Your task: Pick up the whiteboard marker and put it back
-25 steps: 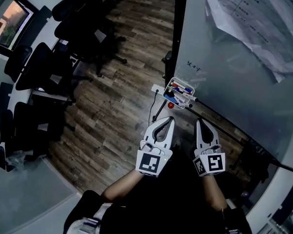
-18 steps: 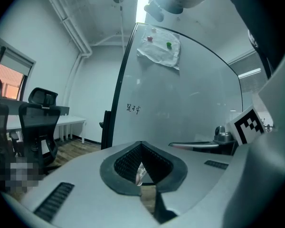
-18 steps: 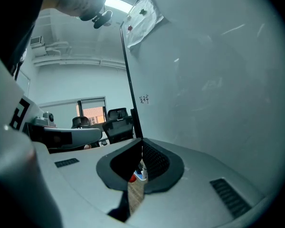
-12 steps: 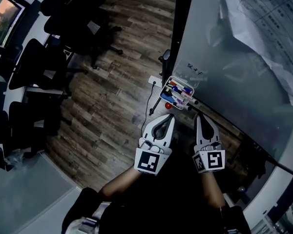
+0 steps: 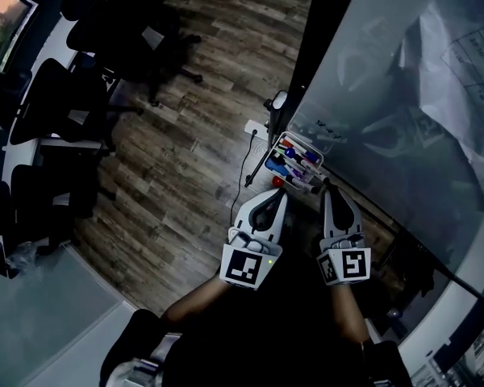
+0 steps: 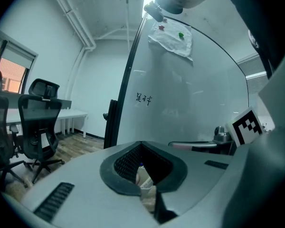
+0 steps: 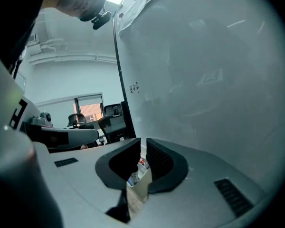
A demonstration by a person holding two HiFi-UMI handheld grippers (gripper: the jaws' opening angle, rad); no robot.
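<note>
A small white tray [image 5: 294, 160] of whiteboard markers with red, blue and dark caps hangs at the lower edge of the glass whiteboard [image 5: 387, 95]. My left gripper [image 5: 281, 193] is shut and empty, its tip just short of the tray's near end. The right gripper [image 5: 326, 189] is beside it, shut and empty, pointing at the board's lower rail to the right of the tray. In the left gripper view the jaws [image 6: 141, 143] meet at the tips, and the tray [image 6: 145, 179] shows through the gap behind them. The right gripper [image 7: 143, 139] shows the tray [image 7: 138, 177] the same way.
Black office chairs [image 5: 56, 111] and desks stand at the left on the wood floor. A power strip [image 5: 254, 126] with a cable lies by the board's black post [image 5: 323, 39]. Paper sheets [image 5: 460, 47] hang on the board, with a small scribble [image 5: 327, 126] above the tray.
Both grippers have closed in on the marker tray, which now lies just ahead of their tips. The jaws have stayed shut.
</note>
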